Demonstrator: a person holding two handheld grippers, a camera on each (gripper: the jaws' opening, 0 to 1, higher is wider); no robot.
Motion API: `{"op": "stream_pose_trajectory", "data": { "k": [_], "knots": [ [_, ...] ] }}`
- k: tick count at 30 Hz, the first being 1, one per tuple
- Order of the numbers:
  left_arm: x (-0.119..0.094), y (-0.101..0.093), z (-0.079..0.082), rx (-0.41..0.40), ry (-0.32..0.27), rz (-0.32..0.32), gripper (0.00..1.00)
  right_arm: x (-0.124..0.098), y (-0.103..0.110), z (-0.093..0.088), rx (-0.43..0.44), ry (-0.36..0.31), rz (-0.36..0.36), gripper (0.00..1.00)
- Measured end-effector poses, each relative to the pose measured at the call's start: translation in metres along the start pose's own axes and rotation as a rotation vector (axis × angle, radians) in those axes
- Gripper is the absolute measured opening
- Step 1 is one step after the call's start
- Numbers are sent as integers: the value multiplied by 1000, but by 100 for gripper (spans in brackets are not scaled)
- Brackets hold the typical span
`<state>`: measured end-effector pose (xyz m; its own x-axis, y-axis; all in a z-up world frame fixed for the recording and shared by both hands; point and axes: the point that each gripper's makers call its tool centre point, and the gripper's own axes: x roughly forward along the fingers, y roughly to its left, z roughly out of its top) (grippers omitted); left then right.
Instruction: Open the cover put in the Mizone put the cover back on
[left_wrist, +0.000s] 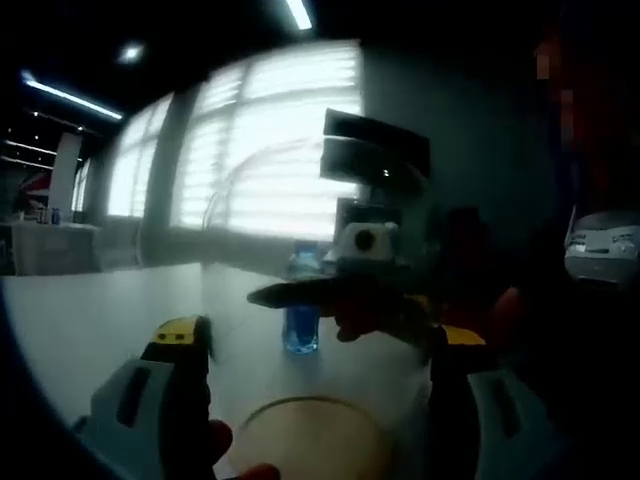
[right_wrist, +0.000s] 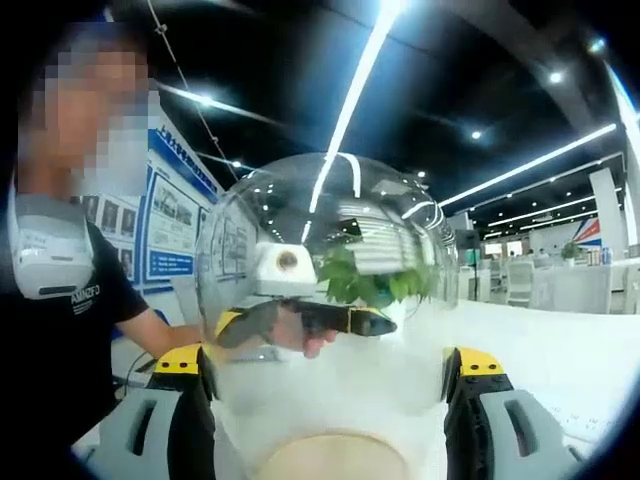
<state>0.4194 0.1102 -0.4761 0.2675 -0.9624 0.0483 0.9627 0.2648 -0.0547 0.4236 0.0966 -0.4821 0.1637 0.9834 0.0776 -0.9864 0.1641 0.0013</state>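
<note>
- Between your right gripper (right_wrist: 325, 385) jaws, spread wide, sits the clear dome cover (right_wrist: 320, 290), seemingly lifted.
- Your left gripper (left_wrist: 320, 350) stands open, holding nothing.
- Mizone bottle (left_wrist: 301, 300) stands on the table (left_wrist: 90, 320) beyond; insertion and re-covering remain.

Your left gripper (left_wrist: 320, 350) has its jaws spread around a clear dome cover (left_wrist: 300, 300), barely visible against the window. The blue Mizone bottle (left_wrist: 301, 300) stands on the white table (left_wrist: 90, 320) beyond. Your right gripper (left_wrist: 340, 295) crosses in front of the bottle.
</note>
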Motion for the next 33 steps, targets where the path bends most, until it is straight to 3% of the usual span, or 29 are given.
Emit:
{"op": "stream_pose_trajectory", "data": {
  "k": [4,13,19,26,33],
  "knots": [
    [-1,0,-2,17,8,1,77,-1,0,0,8,-13,9,90],
    [-2,4,1,-18,-39,-3,78,0,-3,3,28,-64,13,90],
    [-2,1,2,-1,-12,2,78,1,0,4,10,-47,16,90],
    [-2,-9,23,16,-59,3,77,-3,6,26,0,-97,19,90],
    [-2,-26,38,86,-46,2,77,-6,23,44,-78,-91,35,90]
  ]
}}
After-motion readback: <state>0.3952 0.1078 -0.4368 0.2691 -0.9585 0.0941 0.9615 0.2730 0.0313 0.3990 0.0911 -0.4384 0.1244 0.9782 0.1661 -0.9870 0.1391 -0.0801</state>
